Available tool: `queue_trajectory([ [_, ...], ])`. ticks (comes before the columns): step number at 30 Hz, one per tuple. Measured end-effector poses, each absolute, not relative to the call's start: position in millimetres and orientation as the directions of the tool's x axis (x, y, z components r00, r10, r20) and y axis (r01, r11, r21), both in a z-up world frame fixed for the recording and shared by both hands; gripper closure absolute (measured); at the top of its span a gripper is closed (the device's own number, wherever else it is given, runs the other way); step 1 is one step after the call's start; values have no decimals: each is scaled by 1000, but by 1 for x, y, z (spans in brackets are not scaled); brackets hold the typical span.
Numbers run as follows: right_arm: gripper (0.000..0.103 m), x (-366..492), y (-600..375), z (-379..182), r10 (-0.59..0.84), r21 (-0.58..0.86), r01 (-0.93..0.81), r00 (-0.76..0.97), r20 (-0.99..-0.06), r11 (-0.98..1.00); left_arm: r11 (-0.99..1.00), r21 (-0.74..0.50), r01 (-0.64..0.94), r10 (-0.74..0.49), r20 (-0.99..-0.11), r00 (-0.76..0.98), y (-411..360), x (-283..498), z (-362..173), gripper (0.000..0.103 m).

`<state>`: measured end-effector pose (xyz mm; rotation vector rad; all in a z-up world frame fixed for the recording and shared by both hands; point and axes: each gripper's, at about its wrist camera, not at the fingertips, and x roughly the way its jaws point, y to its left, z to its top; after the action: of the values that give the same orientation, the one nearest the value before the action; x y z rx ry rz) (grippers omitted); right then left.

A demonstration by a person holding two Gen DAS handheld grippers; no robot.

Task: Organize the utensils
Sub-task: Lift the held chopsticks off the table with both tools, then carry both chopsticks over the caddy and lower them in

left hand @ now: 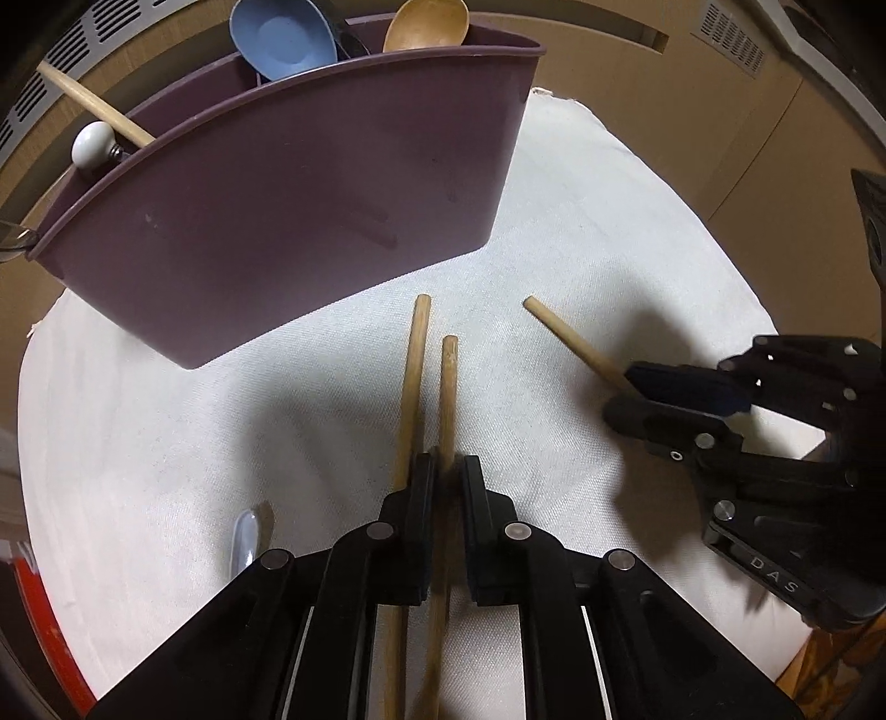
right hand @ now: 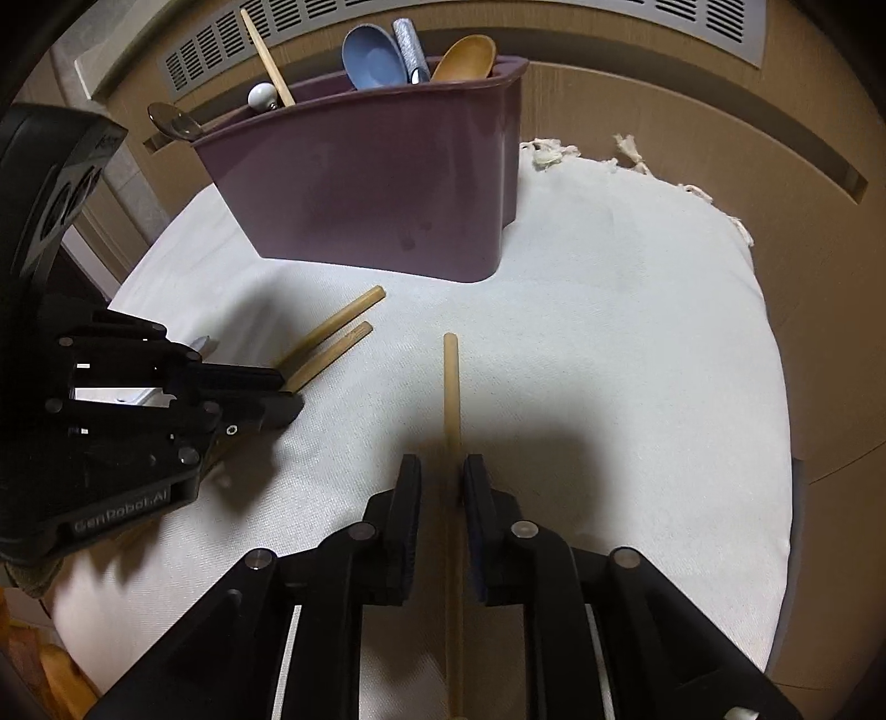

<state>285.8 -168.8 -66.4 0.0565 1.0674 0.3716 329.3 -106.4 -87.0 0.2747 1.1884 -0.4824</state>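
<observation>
On my left gripper (left hand: 443, 471) the jaws are drawn in on a wooden stick (left hand: 448, 399), which runs forward between the pads; a second stick (left hand: 412, 376) lies just beside it on the left, outside the left finger (left hand: 421, 487) — whether that one is also held I cannot tell. From the right wrist view both sticks project from the left gripper (right hand: 288, 387) toward the holder.

My right gripper (right hand: 440, 476) has a thin wooden handle (right hand: 451, 399) between its fingers; the gap is narrow and the right pad (right hand: 476, 487) appears to touch it, the left pad less surely. In the left wrist view this gripper (left hand: 631, 387) looks clamped on that handle (left hand: 576, 346).

The purple utensil holder (left hand: 288, 221) stands on the white cloth (left hand: 581, 232), far and left of both grippers. In it: a blue spoon (left hand: 282, 39), a wooden spoon (left hand: 426, 25), a white knob (left hand: 91, 144), a wooden rod (left hand: 94, 102) — and a metal spoon (right hand: 174, 122) at its left end.

A pale spoon (left hand: 243, 537) lies on the cloth, near left.
</observation>
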Motion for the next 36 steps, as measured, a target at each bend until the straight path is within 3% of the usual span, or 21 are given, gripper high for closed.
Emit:
queue_trajectory([
  [4,86,293,-166,-67,337,234,-283,405,-850,930,867,-59,494,-208,-945,252,-105,334,-84,92],
  [6,94,298,-165,-67,340,236,-288,395,-854,928,869,-65,490,-211,-945,250,-105,335,-84,93],
  [12,96,283,-171,-56,383,283,-280,421,-822,917,878,-51,477,-258,-888,381,-112,312,-76,97],
  [14,96,269,-175,-42,400,294,-286,454,-796,912,882,-102,460,-323,-841,433,-102,293,-61,97],
  [24,96,223,-192,35,410,278,-303,620,-669,912,898,-173,405,-425,-582,693,-38,240,46,97],
  [30,96,228,-201,130,414,246,-334,772,-482,910,884,-154,442,-467,-353,811,-7,246,154,97],
  [36,96,258,-206,212,399,236,-355,900,-173,905,882,-155,445,-465,-137,875,-7,272,219,97],
])
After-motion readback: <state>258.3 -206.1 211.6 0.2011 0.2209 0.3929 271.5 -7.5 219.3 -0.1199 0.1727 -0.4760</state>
